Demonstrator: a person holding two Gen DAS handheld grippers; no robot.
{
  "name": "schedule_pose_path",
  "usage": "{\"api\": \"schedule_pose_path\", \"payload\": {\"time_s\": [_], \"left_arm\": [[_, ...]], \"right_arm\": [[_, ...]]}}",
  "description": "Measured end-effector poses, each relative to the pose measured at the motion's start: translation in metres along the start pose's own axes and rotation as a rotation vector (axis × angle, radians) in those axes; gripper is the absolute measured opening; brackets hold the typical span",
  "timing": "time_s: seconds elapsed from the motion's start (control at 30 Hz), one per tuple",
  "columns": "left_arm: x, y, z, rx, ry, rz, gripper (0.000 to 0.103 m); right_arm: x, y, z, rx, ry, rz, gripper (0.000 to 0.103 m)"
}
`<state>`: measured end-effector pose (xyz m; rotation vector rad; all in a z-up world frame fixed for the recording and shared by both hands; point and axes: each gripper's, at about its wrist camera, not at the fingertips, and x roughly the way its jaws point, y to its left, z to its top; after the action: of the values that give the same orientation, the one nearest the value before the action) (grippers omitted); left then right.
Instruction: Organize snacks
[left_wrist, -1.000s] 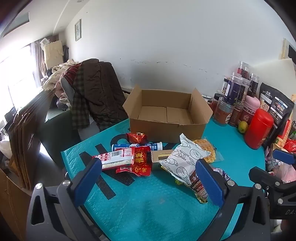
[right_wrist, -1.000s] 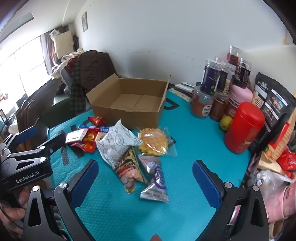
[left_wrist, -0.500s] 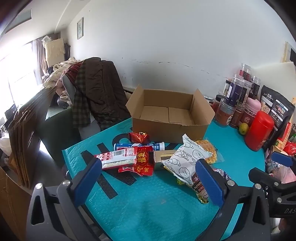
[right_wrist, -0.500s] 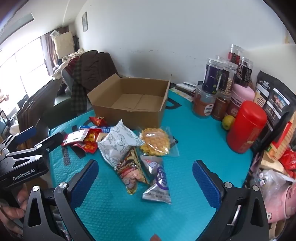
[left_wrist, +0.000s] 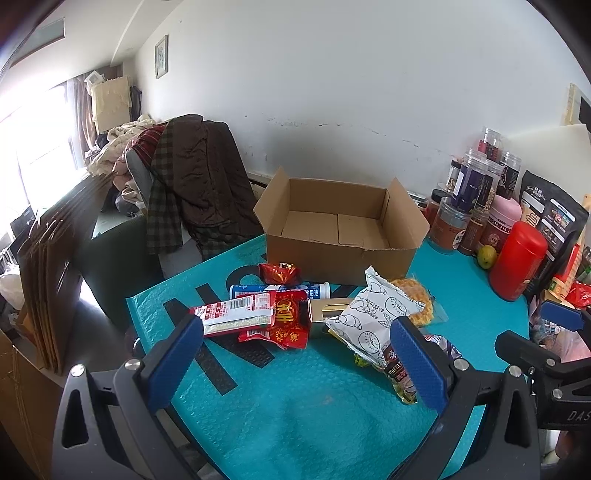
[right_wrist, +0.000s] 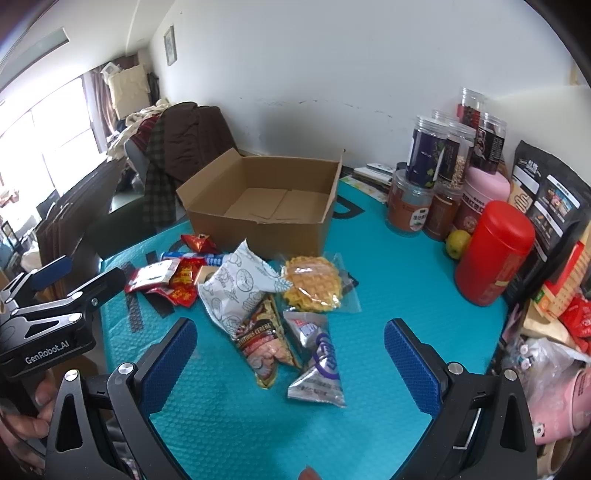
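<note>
I am holding my right claw (right_wrist: 290, 363) spread and empty, nearer than my left, straight behind the silver packet (right_wrist: 319, 363) pointing lengthwise toward me.

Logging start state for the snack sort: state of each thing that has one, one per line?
cardboard box: flaps open, upright, empty
left gripper: open, holding nothing
right gripper: open, holding nothing
white pastry bag: sealed, lying on the other packets
waffle packet: sealed, flat on the mat
red canister: lid on, upright
clear jars: lids on, stacked
</note>
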<state>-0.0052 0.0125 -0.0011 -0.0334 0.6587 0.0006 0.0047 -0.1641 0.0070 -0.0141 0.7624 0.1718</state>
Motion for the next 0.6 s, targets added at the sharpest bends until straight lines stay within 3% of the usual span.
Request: {"api": "schedule_pose_path", "payload": {"time_s": [0.6], "left_arm": [[-0.0057,-0.0001,0.0002,0.004,-0.002,-0.007,0.103]], "right_arm": [[-0.003,0.0008,0.0013,-0.001,-0.007,0.005,0.103]]}}
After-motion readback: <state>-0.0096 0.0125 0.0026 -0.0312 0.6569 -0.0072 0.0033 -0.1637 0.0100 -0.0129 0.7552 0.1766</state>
